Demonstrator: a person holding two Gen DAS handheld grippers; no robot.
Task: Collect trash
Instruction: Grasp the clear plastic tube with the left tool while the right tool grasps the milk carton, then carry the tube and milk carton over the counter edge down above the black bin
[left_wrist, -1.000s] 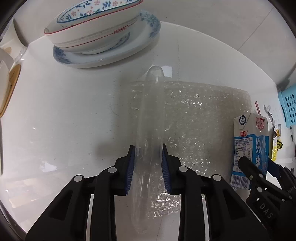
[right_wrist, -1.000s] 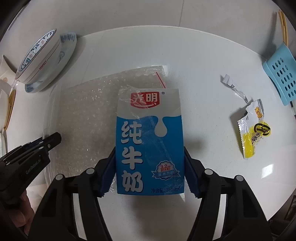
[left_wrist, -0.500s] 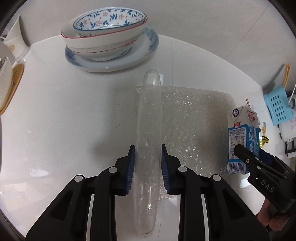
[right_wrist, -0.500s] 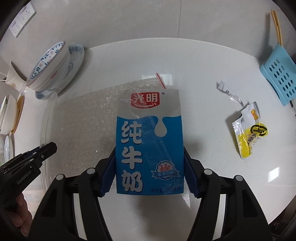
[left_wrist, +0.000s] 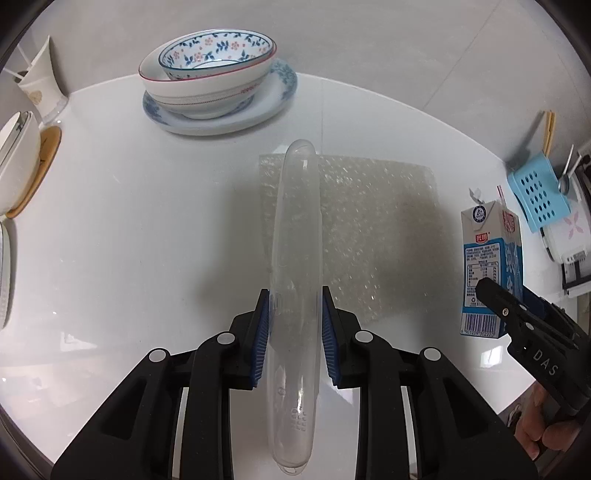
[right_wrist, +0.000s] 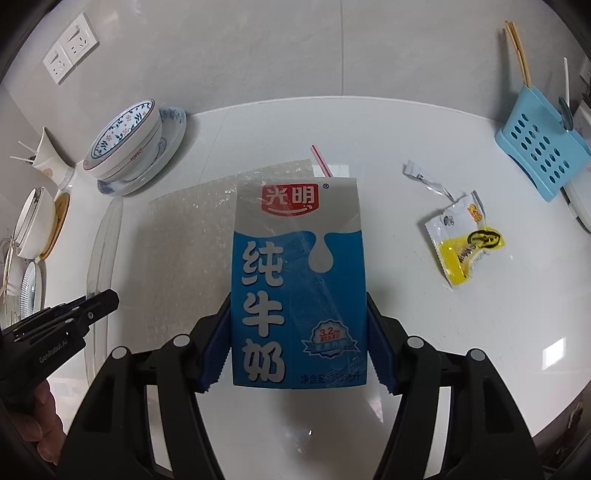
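Observation:
My left gripper (left_wrist: 295, 325) is shut on a clear plastic lid (left_wrist: 297, 266), held on edge above the white table (left_wrist: 147, 229). My right gripper (right_wrist: 299, 343) is shut on a blue and white milk carton (right_wrist: 297, 280) with a red-striped straw (right_wrist: 320, 161), held upright. The carton also shows in the left wrist view (left_wrist: 489, 273), the lid at the left of the right wrist view (right_wrist: 105, 240). A sheet of bubble wrap (left_wrist: 376, 229) lies flat on the table beneath both. A yellow and white snack wrapper (right_wrist: 463, 240) and a torn clear wrapper (right_wrist: 424, 179) lie to the right.
Stacked floral bowls on a plate (left_wrist: 214, 85) stand at the back left. A white cup (left_wrist: 40, 88) and more dishes (left_wrist: 18, 162) are at the far left. A blue perforated holder (right_wrist: 539, 147) with chopsticks stands at the back right.
Both grippers have risen and pulled back from the table, carrying the lid and the carton; more of the table and wall shows.

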